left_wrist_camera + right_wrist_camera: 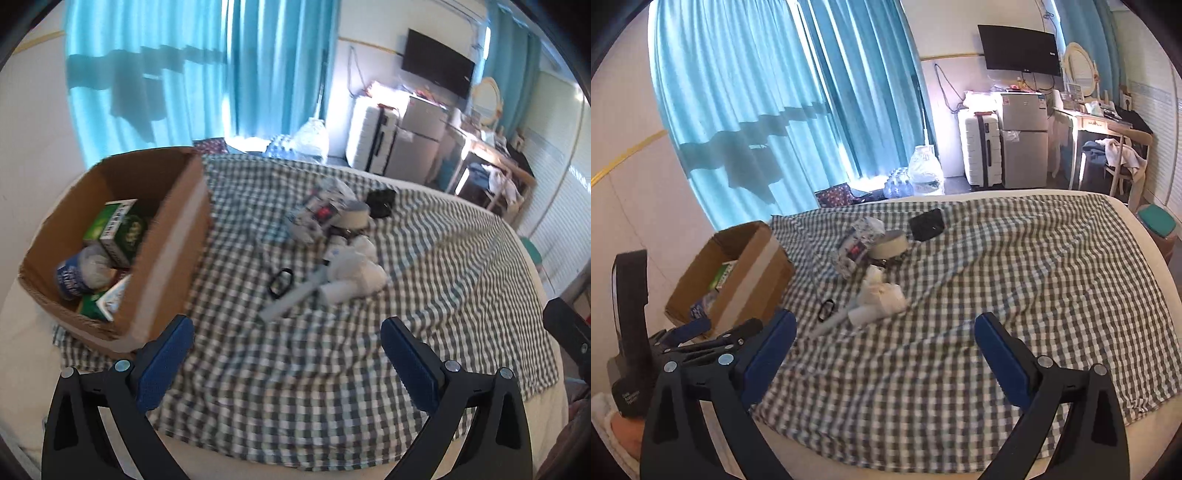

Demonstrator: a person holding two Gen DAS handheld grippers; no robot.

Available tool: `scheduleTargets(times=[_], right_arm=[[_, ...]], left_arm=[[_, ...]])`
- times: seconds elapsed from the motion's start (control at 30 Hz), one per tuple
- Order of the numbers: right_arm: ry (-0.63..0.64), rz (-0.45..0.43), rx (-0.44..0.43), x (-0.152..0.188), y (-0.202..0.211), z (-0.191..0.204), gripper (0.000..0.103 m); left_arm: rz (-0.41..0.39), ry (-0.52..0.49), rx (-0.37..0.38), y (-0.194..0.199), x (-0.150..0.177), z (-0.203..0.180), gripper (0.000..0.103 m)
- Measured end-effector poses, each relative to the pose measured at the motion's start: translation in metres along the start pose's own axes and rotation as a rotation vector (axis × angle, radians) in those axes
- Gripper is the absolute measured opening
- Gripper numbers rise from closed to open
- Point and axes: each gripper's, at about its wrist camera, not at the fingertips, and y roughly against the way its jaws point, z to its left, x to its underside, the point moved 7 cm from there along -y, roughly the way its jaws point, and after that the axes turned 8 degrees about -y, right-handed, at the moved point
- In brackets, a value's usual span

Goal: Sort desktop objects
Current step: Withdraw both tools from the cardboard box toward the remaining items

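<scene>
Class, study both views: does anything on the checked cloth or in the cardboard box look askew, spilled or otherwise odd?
Nothing looks spilled or broken. The cardboard box holds green cartons tipped at different angles, and the unsorted items lie in a loose heap mid-cloth. The checked cloth is wrinkled, with a long crease.

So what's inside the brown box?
The cardboard box holds green cartons, a blue-and-white packet and another green-white carton. Its walls and those things hide whatever lies underneath.

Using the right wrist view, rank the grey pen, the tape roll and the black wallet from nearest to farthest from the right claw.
From the right claw:
1. Grey pen, left of centre, beside the black ring.
2. Tape roll, mid-cloth in the pile.
3. Black wallet, behind the tape roll, toward the bed's far edge.
</scene>
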Motion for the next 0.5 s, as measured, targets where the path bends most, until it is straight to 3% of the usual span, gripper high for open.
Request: scheduleTargets(times=[0.2, 0.5], right_arm=[[-0.092, 0.038, 0.042, 0.012, -0.028, -0.049, 0.098], [-0.101, 0.098, 0.087, 0.018, -0.095, -0.097, 0.098]], left_arm=[[0.013, -0.057, 0.037, -0.039, -0.014, -0.038, 0.103], [0.022, -0.049, 0.024, -0.120, -0.029, -0.061, 0.103]])
